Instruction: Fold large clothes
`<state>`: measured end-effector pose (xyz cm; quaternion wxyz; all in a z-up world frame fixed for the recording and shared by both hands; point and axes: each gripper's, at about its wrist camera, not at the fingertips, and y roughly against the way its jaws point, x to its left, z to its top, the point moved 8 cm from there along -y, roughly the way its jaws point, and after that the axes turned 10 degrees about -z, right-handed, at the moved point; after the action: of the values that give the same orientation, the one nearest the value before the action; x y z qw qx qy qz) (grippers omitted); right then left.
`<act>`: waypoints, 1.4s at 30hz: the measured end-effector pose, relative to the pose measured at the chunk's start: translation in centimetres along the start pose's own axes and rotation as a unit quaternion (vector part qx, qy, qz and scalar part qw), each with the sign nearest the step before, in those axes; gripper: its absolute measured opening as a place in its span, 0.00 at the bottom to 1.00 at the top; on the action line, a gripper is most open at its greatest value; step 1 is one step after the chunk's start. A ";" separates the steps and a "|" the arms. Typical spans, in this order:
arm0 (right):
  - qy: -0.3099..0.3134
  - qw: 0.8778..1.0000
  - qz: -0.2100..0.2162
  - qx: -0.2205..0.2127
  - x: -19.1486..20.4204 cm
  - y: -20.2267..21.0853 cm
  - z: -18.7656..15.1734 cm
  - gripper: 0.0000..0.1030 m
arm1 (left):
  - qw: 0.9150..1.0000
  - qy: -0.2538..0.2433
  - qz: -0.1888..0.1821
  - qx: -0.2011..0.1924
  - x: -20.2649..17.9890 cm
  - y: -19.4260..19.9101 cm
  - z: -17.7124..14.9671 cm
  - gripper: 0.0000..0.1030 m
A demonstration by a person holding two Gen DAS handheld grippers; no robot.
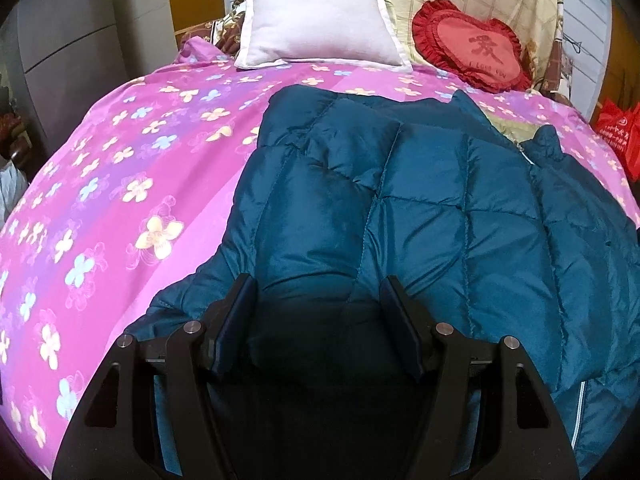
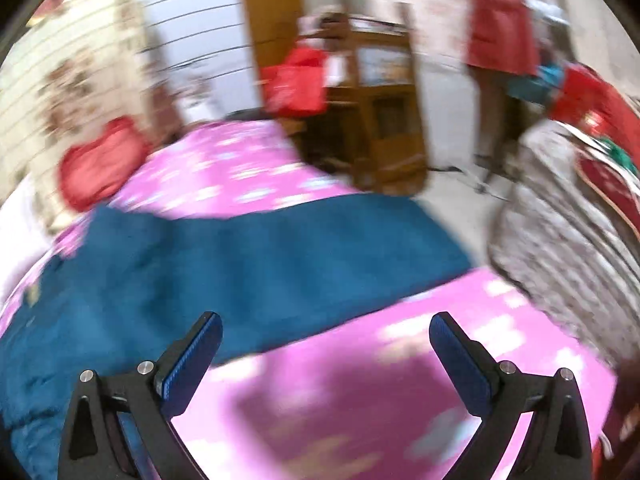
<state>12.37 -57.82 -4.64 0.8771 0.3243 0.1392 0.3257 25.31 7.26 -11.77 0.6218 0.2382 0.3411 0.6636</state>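
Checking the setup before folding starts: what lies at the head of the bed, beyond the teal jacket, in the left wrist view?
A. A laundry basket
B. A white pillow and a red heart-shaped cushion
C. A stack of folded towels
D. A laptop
B: a white pillow and a red heart-shaped cushion lie past the teal puffer jacket on the pink floral bedspread.

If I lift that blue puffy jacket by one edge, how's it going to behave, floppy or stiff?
Probably floppy: the blue quilted jacket already lies in soft folds and creases on the pink floral bedspread. Its puffed, stitched panels suggest it is light for its bulk. The shiny shell looks slick, so it may slide between the left gripper pads.
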 end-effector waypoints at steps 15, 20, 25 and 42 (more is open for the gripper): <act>0.139 0.985 0.033 0.100 -3.3 -12.9 3.0 0.99 | 1.000 0.000 0.006 0.002 0.0 -0.3 0.1 0.66; 0.190 0.978 0.072 0.050 -0.7 -10.8 2.6 0.31 | 1.000 0.000 0.007 0.002 0.1 -0.4 0.1 0.66; 0.223 0.974 0.041 -0.010 1.4 -5.6 2.3 0.22 | 1.000 0.001 0.006 0.002 0.1 -0.4 0.2 0.66; 0.326 0.917 0.206 -0.096 27.8 19.3 -12.1 0.22 | 1.000 0.021 -0.024 -0.001 0.5 -0.2 0.2 0.68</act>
<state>18.42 -22.53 -1.90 0.7233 0.1358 0.3158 0.5989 25.49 7.79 -11.86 0.6303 0.2156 0.3586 0.6539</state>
